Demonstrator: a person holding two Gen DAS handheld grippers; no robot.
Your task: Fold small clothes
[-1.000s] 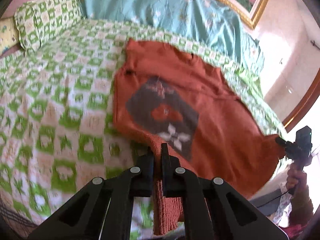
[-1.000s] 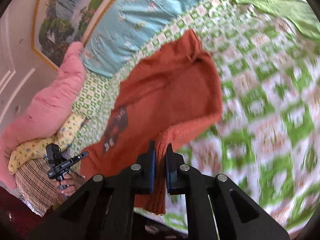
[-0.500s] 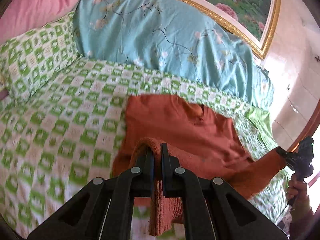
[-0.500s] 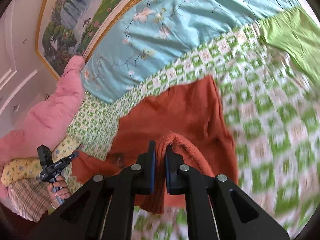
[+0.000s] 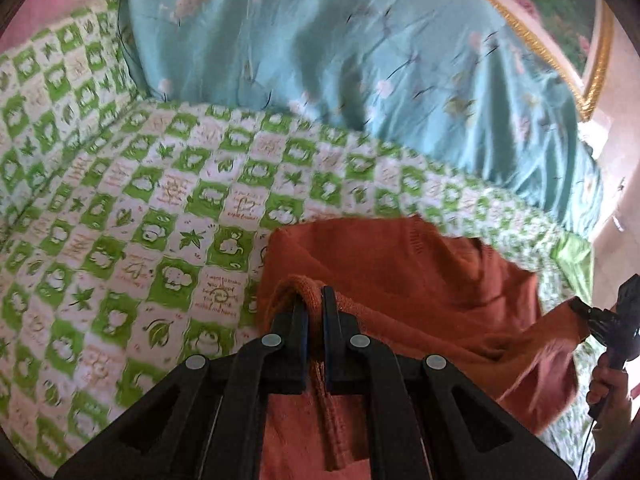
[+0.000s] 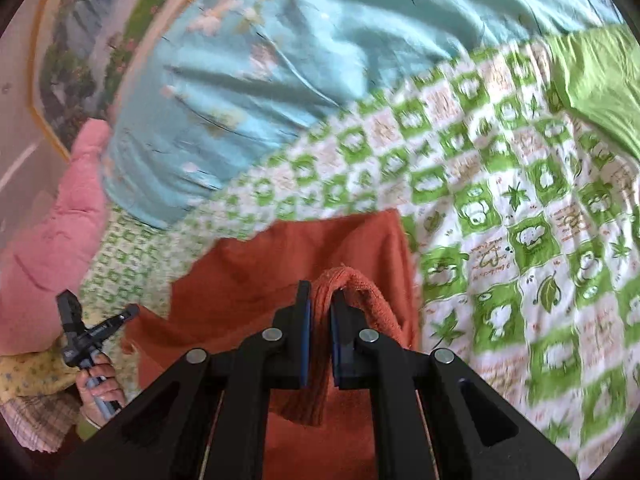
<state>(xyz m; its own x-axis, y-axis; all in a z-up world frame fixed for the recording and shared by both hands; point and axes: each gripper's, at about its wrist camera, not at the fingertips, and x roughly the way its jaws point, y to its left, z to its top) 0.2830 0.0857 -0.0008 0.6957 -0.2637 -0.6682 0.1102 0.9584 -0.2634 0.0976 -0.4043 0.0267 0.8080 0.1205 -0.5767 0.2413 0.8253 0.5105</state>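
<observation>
An orange knitted sweater (image 5: 404, 264) lies on the green-and-white checked bedspread (image 5: 132, 216). My left gripper (image 5: 313, 300) is shut on a ribbed hem corner of it, which loops over the fingertips. In the right wrist view the same sweater (image 6: 288, 260) shows, and my right gripper (image 6: 320, 300) is shut on the other hem corner. The lifted lower edge stretches between both grippers above the sweater's upper part near the collar. Each gripper also appears in the other's view: the right gripper (image 5: 588, 314) at the far right, the left gripper (image 6: 128, 314) at the lower left, each held by a hand.
A light blue flowered quilt (image 5: 360, 60) lies bunched along the head of the bed, under a gold-framed picture (image 5: 560, 20). A pink blanket (image 6: 52, 232) and a yellow pillow (image 6: 28, 372) sit at the left side. A plain green cloth (image 6: 592, 76) lies at the far right.
Both grippers carried the sweater's lower edge toward the head of the bed, over its front. The dark printed patch is now covered and only the collar end shows.
</observation>
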